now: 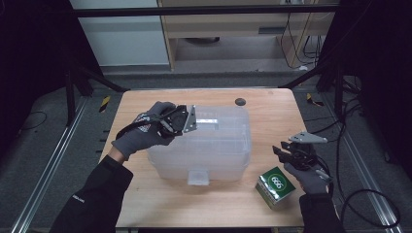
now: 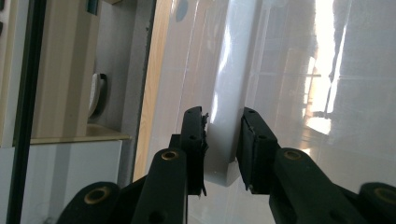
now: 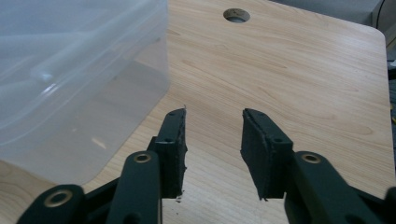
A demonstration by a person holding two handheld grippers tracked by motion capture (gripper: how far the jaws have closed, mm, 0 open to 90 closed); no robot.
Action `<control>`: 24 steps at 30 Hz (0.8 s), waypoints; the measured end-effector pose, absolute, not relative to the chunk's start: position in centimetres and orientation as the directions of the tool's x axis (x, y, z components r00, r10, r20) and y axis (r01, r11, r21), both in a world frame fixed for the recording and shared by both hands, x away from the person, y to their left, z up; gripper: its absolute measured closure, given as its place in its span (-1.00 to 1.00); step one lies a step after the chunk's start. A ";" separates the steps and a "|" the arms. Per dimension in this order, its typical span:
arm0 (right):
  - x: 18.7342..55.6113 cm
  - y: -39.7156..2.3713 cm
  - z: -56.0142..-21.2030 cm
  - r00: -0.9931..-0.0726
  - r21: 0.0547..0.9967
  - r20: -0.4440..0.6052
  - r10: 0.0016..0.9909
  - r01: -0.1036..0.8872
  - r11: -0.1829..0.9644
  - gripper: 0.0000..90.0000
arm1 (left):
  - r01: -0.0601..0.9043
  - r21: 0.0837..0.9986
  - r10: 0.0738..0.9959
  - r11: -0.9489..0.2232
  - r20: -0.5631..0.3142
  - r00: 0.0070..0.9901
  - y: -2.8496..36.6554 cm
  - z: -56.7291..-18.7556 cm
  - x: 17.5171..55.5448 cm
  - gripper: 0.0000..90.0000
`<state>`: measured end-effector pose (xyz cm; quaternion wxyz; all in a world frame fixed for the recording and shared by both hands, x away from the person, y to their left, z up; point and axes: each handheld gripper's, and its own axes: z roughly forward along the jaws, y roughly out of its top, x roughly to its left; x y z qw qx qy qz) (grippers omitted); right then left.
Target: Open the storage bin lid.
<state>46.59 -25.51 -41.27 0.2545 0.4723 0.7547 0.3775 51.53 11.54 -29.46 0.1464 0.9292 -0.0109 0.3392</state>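
A translucent plastic storage box (image 1: 214,145) with its lid on stands in the middle of the wooden table (image 1: 272,121). My left gripper (image 1: 189,125) reaches over the box's far left part. In the left gripper view its jaws (image 2: 222,112) are shut on a pale grey latch tab (image 2: 223,149) of the lid, with a pad against each side of it. My right gripper (image 1: 279,150) hovers right of the box. In the right gripper view it (image 3: 214,112) stands open above bare wood with nothing between the pads, and the box's corner (image 3: 84,84) lies at the left.
A green carton marked 666 (image 1: 276,186) sits near the front right edge, just under my right hand. A round cable hole (image 1: 240,101) lies at the table's far side. A second latch (image 1: 197,177) hangs on the box's near wall.
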 end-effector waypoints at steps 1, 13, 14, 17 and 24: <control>46.6 -25.5 -41.3 -0.424 0.810 -0.028 0.905 0.521 0.269 0.40 | -0.121 0.264 0.078 -0.957 0.635 0.768 11.5 -29.5 51.5 0.62; 45.6 -24.6 -40.5 -0.469 0.811 0.026 0.883 0.527 0.256 0.90 | -0.125 0.278 0.084 -0.953 0.635 0.768 11.7 -29.3 51.6 0.62; 45.6 -24.4 -40.6 -0.474 0.806 0.036 0.880 0.534 0.255 0.94 | -0.124 0.280 0.087 -0.952 0.637 0.766 11.7 -29.3 51.6 0.62; 45.6 -24.4 -40.7 -0.481 0.803 0.038 0.876 0.537 0.260 0.98 | -0.123 0.286 0.094 -0.950 0.641 0.762 11.8 -29.2 51.7 0.61; 45.3 -24.3 -40.5 -0.489 0.813 0.063 0.870 0.530 0.240 1.00 | -0.110 0.310 0.125 -0.944 0.649 0.750 11.8 -28.7 52.3 0.59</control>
